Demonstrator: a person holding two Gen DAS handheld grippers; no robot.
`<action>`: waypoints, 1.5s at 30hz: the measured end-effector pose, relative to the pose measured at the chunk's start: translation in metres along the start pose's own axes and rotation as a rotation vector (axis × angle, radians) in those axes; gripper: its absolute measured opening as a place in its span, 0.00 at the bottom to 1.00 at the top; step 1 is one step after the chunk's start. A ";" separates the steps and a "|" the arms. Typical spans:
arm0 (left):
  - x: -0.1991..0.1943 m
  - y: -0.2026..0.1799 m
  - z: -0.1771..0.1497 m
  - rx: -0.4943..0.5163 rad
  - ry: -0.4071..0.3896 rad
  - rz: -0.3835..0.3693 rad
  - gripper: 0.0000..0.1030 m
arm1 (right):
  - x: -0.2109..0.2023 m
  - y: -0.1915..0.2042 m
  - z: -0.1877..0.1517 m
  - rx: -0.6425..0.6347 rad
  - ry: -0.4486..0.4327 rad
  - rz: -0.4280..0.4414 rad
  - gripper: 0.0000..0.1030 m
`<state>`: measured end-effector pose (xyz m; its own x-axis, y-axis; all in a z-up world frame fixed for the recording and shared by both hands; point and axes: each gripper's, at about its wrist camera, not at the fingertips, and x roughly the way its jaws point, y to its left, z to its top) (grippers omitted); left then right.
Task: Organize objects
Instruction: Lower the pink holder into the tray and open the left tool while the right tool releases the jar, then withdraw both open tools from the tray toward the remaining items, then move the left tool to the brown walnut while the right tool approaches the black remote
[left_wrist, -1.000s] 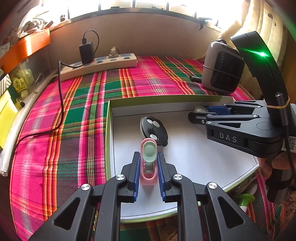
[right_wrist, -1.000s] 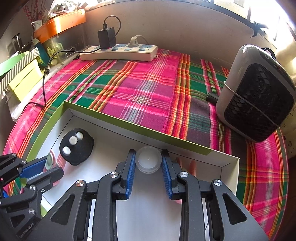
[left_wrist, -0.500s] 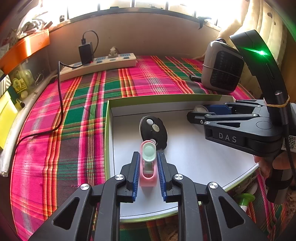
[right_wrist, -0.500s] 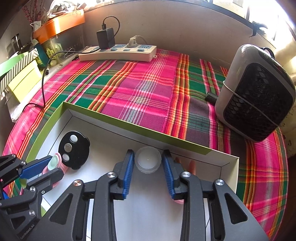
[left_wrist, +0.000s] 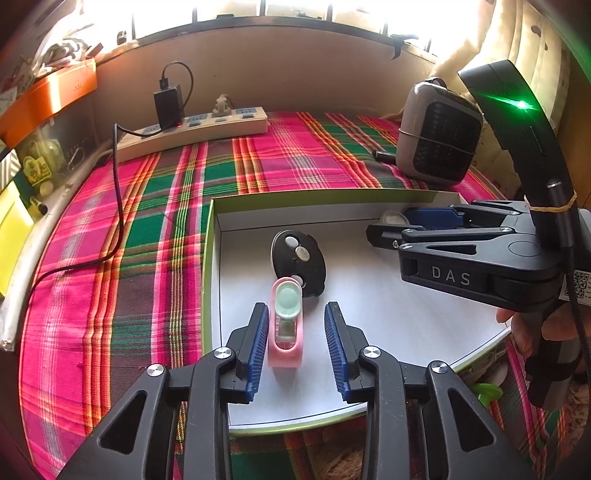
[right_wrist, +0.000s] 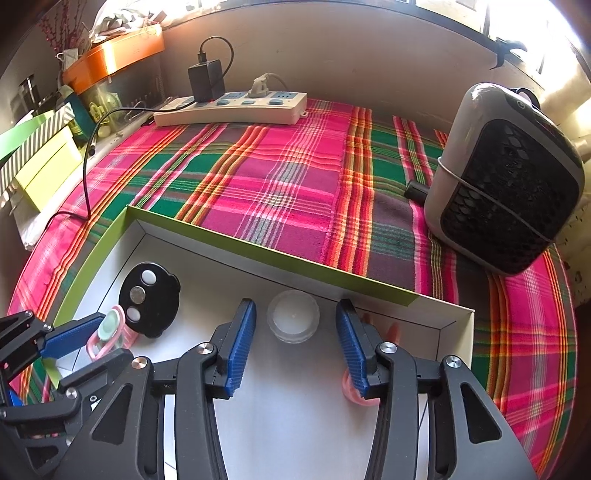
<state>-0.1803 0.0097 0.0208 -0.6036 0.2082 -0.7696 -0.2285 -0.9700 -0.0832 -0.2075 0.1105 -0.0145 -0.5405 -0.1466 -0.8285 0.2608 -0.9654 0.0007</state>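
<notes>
Release step: left gripper (left_wrist: 297, 341) jaws opening, pink clip (left_wrist: 286, 332) loose between; right gripper (right_wrist: 295, 339) opening around clear cap (right_wrist: 293, 320) at far wall of box (right_wrist: 236, 242). Next likely: lift clear.

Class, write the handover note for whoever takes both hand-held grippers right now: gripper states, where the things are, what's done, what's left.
Left hand-held gripper: jaws opening, pads clear of the pink holder lying between them in the box.
Right hand-held gripper: jaws opening around the clear round container, not touching it.
Black disc also lies in the box.
Done: three items placed inside.
Left: withdraw both grippers; a green item shows beyond the box's near edge, possibly next.
</notes>
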 end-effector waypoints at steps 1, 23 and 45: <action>-0.001 0.000 0.000 0.000 -0.002 0.004 0.30 | -0.001 0.000 -0.001 0.001 -0.003 0.002 0.45; -0.051 0.001 -0.023 -0.034 -0.075 0.024 0.35 | -0.069 0.005 -0.036 0.031 -0.131 0.011 0.46; -0.087 -0.014 -0.077 -0.026 -0.084 -0.077 0.36 | -0.113 0.006 -0.106 0.061 -0.190 0.023 0.46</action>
<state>-0.0654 -0.0043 0.0399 -0.6471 0.2907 -0.7048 -0.2572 -0.9535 -0.1571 -0.0603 0.1440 0.0201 -0.6775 -0.2009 -0.7076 0.2290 -0.9718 0.0566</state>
